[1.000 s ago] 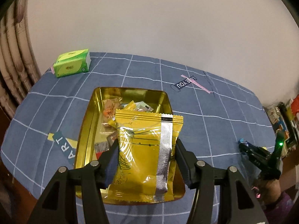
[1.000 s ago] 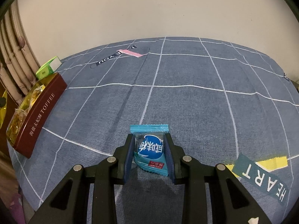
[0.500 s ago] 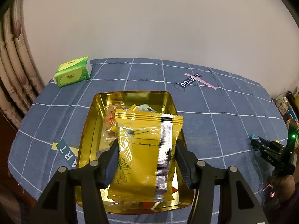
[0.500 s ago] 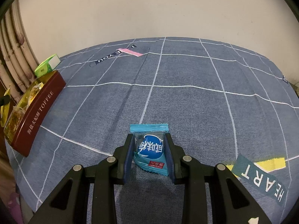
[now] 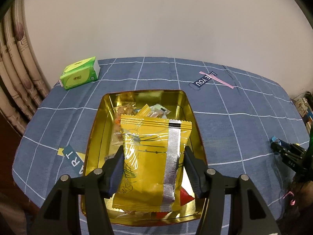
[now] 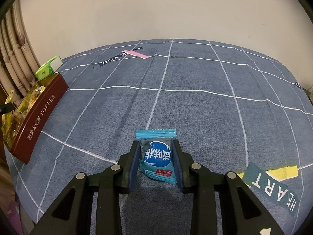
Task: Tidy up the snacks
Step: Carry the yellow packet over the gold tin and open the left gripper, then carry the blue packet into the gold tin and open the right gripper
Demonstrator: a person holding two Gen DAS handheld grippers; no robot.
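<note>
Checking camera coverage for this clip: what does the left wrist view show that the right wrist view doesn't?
Left wrist only: the left claw shut on a yellow snack bag over the gold tin's interior, with a red packet inside.

Right wrist only: the TOFFEE lettering on the tin's maroon side, and a HEART label.

Both: the green tissue pack, the right claw gripping its blue candy packet, and the blue checked tablecloth.

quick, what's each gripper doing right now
left gripper: closed on the yellow snack packet
right gripper: closed on the small blue candy packet
</note>
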